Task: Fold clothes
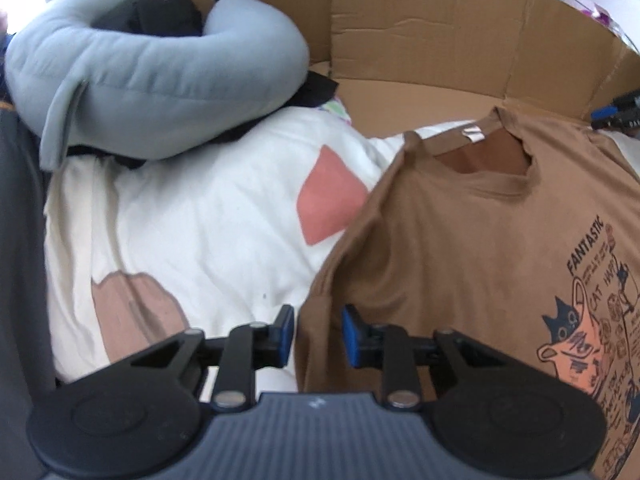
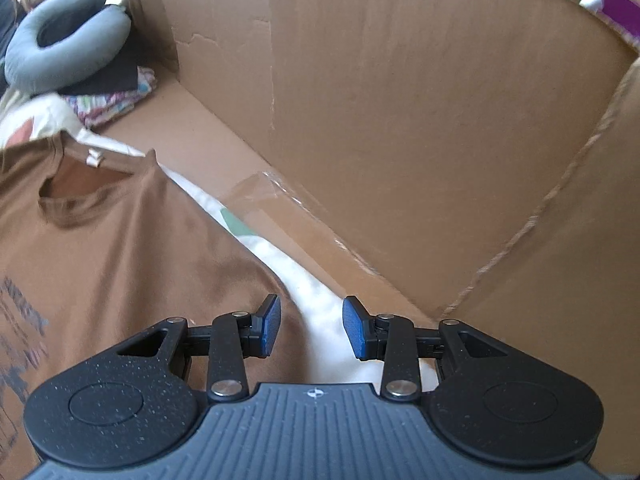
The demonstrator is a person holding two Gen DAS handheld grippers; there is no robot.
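Brown T-shirt (image 1: 460, 240) lies face-up on the white bedding (image 1: 208, 216), collar toward the cardboard wall (image 1: 420, 40).

From the left wrist we see the shirt's print, a cartoon cat under the word FANTASTIC; from the right wrist the print shows only as a blurred dark patch at the frame's left edge.

Left gripper (image 1: 319, 334): jaws part-open over the shirt's side edge, one pad above bedding, the other above brown cloth. We see a gap between pads and fabric edge; no pinch visible.

Right gripper (image 2: 311, 330): jaws apart over a strip of white bedding (image 2: 320, 312) between the brown T-shirt (image 2: 120, 248) and the cardboard wall (image 2: 400, 120). Nothing between the pads.

Only the right view shows the clear tape patch (image 2: 272, 196) on the cardboard floor, and a folded striped cloth (image 2: 116, 100) under a black one beside the neck pillow (image 2: 60, 48).

Only the left view shows the pink and tan patches on the bedding, and the tip of the other gripper at far right, past the shirt's shoulder.

The grey neck pillow (image 1: 152, 80) rests on the bedding's far corner, on dark clothes. It lies well apart from the shirt.

Cardboard walls close off the far side in both views.
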